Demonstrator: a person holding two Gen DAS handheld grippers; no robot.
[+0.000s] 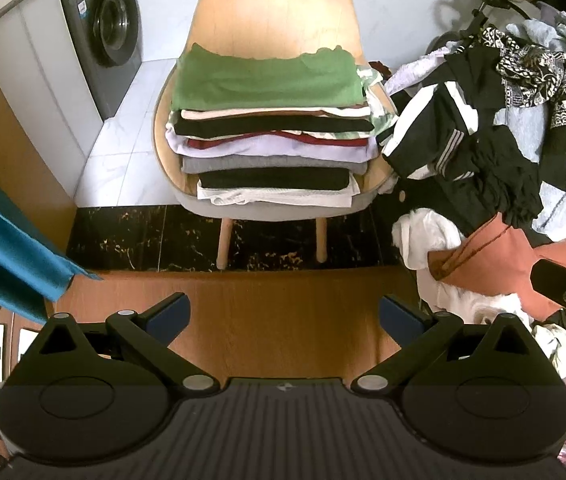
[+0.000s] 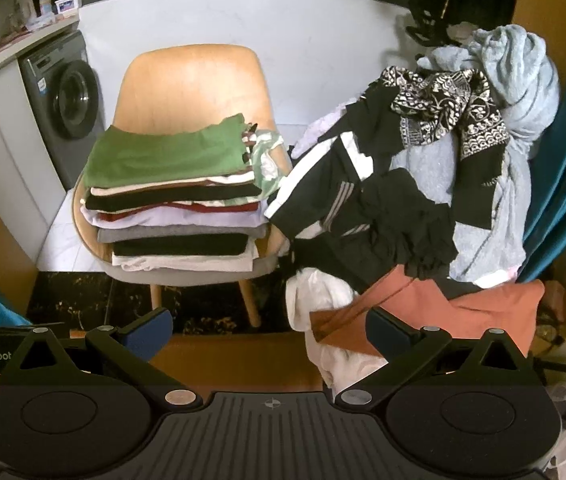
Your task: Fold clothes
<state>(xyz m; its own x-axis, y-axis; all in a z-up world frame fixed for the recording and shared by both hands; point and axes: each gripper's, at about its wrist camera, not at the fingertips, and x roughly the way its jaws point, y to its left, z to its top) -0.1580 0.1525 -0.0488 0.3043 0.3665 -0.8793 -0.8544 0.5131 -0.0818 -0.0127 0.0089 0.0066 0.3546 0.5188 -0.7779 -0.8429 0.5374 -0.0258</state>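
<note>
Both grippers hang empty with their fingers spread wide: the left gripper over the bare wooden surface, the right gripper at that surface's edge, its right finger already in front of the rust-orange garment. Ahead of the fingers and beyond a strip of dark floor, a chair carries the folded stack, topped by a green piece. The unfolded pile lies ahead and to the right of both pairs of fingers: black-and-white striped sportswear, a patterned black cloth, pale grey knit, and a white cloth beside the orange one, the two nearest the right fingers. All of it looks soft, light and limp, so it will likely sag and drag its neighbours if lifted from the middle. The orange garment seems the easiest pick; an outer edge or corner, pinched through one layer, would probably give the cleanest hold, with the left fingers taking a matching corner.
</note>
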